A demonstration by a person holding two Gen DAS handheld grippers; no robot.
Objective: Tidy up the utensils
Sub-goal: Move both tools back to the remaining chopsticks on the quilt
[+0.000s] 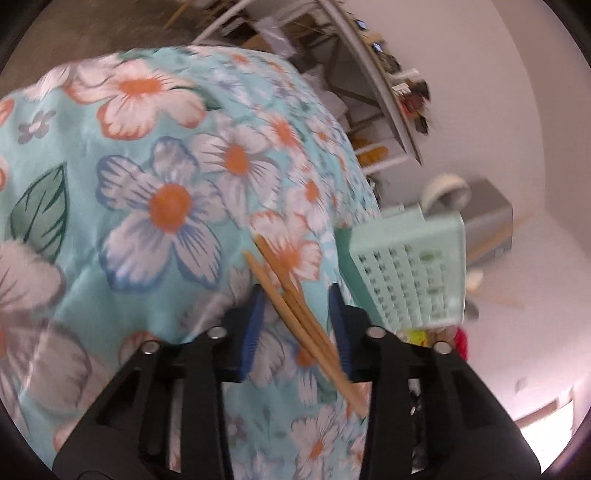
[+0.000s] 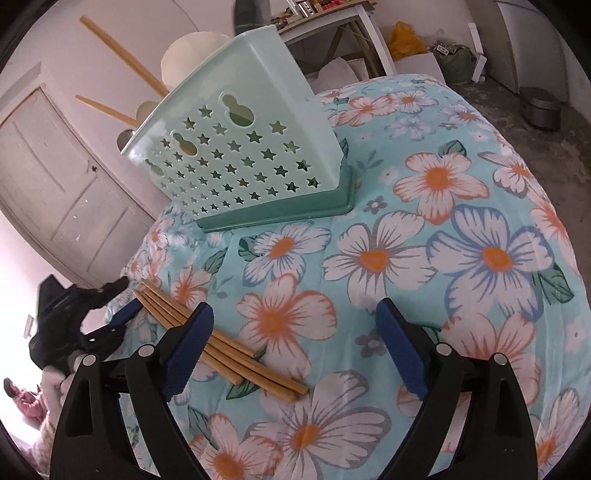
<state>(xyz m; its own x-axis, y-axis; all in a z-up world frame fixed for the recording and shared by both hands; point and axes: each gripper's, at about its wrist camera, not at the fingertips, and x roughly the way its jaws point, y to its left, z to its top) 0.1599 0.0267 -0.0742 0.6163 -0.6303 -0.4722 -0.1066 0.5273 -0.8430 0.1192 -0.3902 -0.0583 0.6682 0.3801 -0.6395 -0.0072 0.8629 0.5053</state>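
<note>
Several wooden chopsticks (image 2: 221, 350) lie in a bundle on the floral tablecloth (image 2: 480, 258). My left gripper (image 1: 295, 291) straddles their far ends (image 1: 291, 288). Its blue pads stand apart, with cloth showing on either side of the sticks, so it is open. In the right wrist view the left gripper (image 2: 123, 297) comes in from the left edge. My right gripper (image 2: 295, 306) is wide open over the cloth, its left finger (image 2: 188, 343) lying across the bundle and nothing between its pads. A mint utensil holder (image 2: 240, 147) with star holes stands behind, holding chopsticks and spoons; it also shows in the left wrist view (image 1: 410, 266).
The cloth-covered table drops off at its left edge near a white door (image 2: 55, 177). Behind it stand a cluttered white table (image 2: 332, 14), a yellow bag (image 2: 406, 37) and a metal bin (image 2: 539, 107) on the floor.
</note>
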